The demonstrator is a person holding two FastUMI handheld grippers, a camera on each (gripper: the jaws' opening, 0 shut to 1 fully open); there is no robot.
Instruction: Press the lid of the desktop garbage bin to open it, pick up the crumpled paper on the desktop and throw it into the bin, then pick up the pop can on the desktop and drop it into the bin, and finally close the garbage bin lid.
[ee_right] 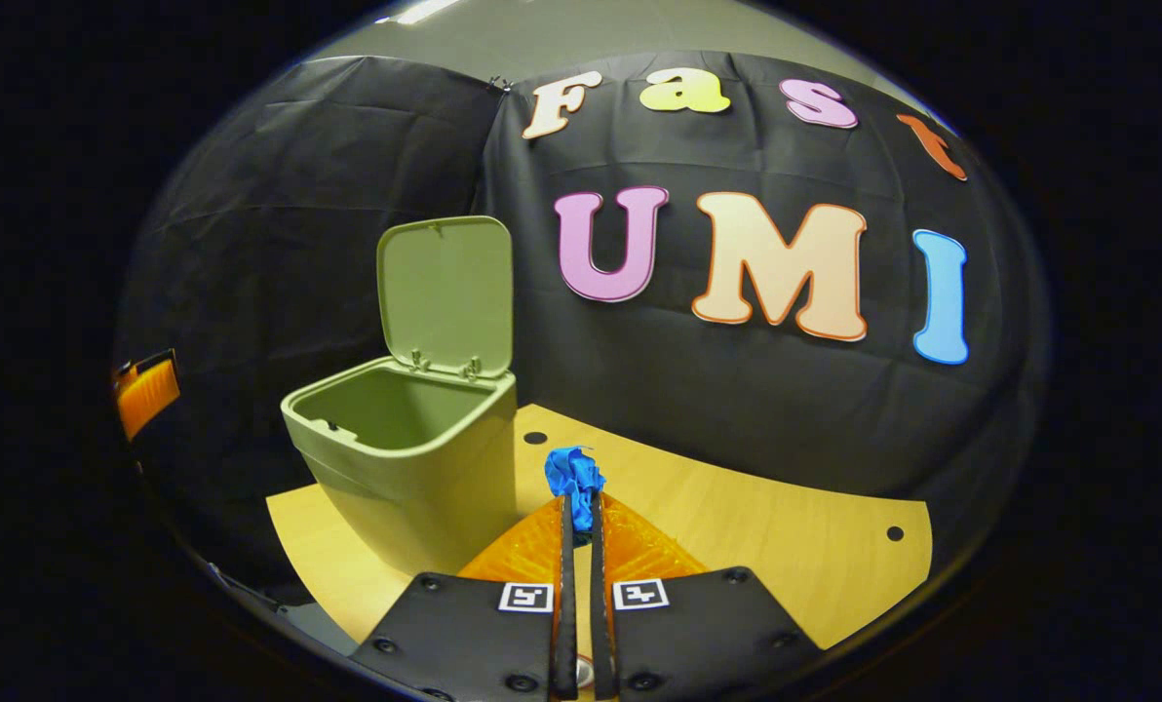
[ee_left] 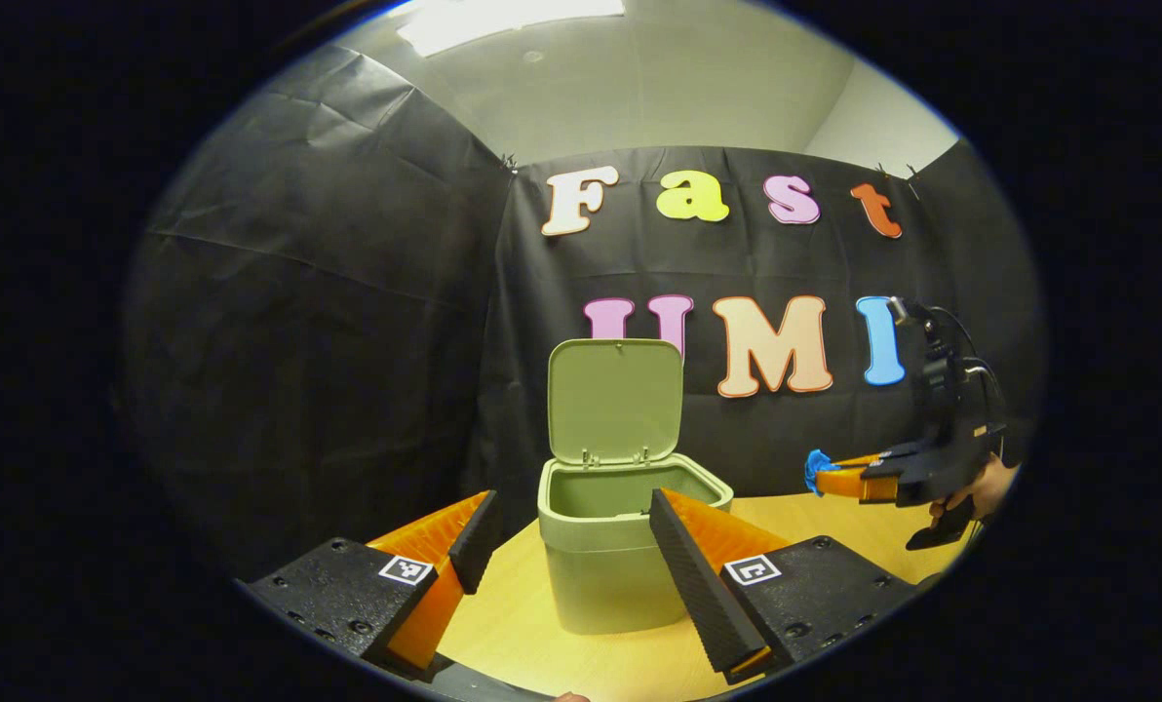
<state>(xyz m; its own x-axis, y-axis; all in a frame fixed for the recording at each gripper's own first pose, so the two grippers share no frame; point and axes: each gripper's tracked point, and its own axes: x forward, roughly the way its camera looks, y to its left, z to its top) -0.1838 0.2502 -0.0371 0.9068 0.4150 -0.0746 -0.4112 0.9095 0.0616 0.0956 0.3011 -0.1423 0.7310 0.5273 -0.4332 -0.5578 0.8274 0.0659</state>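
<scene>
Looking along the left gripper (ee_left: 566, 546) in the left gripper view, its fingers stand wide apart at the bottom of the frame with nothing between them, and the green bin (ee_left: 620, 546) sits on the tabletop (ee_left: 834, 536) straight ahead in the gap, at lower centre. The lid (ee_left: 615, 400) stands upright at the bin's far side, so the mouth is open. At the right edge of the frame the right gripper (ee_left: 820, 473), held by a hand (ee_left: 981, 487), hangs above the tabletop with the blue crumpled paper (ee_left: 817, 468) at its tip, pointing left toward the bin but well apart from it.

In the right gripper view, the fingers (ee_right: 566, 546) at bottom centre are nearly closed, pinching the paper at their tips. The bin lies to the left of centre, ahead and to the left of the fingers, its open mouth facing up. By this judgement the paper must travel left and forward until it hangs over the mouth. The right gripper is the one carrying it.
</scene>
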